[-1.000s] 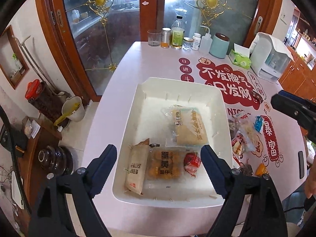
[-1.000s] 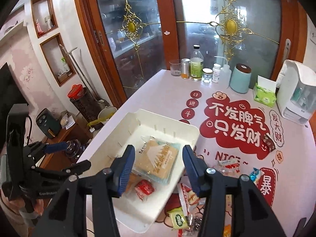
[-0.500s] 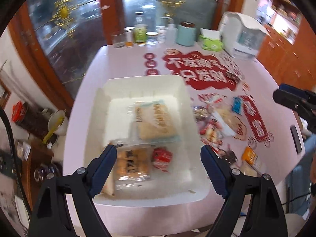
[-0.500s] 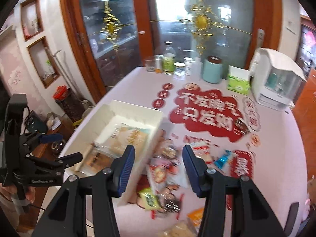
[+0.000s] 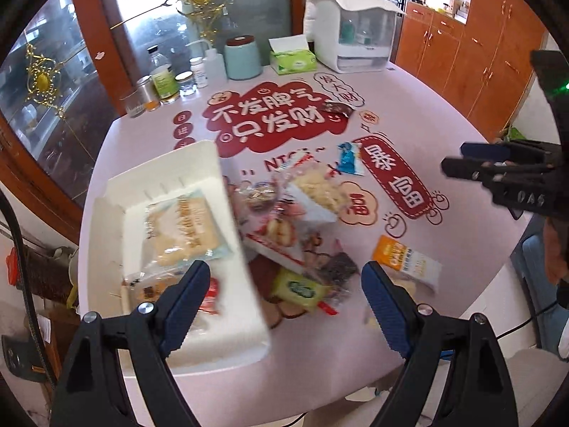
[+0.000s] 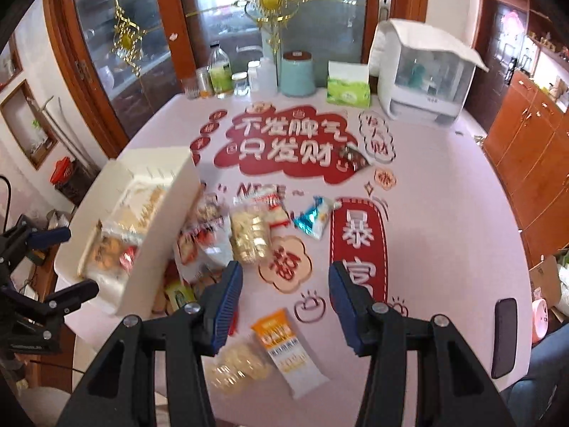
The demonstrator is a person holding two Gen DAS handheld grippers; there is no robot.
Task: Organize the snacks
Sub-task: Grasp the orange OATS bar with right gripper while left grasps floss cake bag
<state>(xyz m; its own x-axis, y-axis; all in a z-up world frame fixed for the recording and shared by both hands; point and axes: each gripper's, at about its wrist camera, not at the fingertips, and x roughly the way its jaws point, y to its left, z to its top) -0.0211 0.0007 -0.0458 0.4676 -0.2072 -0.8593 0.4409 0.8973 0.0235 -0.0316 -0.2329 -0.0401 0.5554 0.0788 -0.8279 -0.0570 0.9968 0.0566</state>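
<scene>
A white bin (image 5: 117,192) (image 6: 170,178) stands at the table's left side and holds a large cracker pack (image 5: 181,227), a yellow pastry pack and a small red packet. A heap of loose snacks (image 5: 295,227) (image 6: 234,231) lies just right of it. An orange and white bar (image 5: 405,259) (image 6: 284,345) lies near the front edge, a blue packet (image 5: 348,156) (image 6: 313,217) farther back. My left gripper (image 5: 281,299) is open and empty above the bin's right wall and the heap. My right gripper (image 6: 284,291) is open and empty above the orange bar.
Bottles, jars, a teal canister (image 6: 298,73), a green tissue box (image 6: 348,89) and a white appliance (image 6: 419,78) line the table's far edge. A dark packet (image 6: 352,156) lies on the red print. A black phone (image 6: 505,334) lies at the right front edge.
Both grippers have swung right, from above the bin to above the loose snacks beside it. Both stayed open and empty.
</scene>
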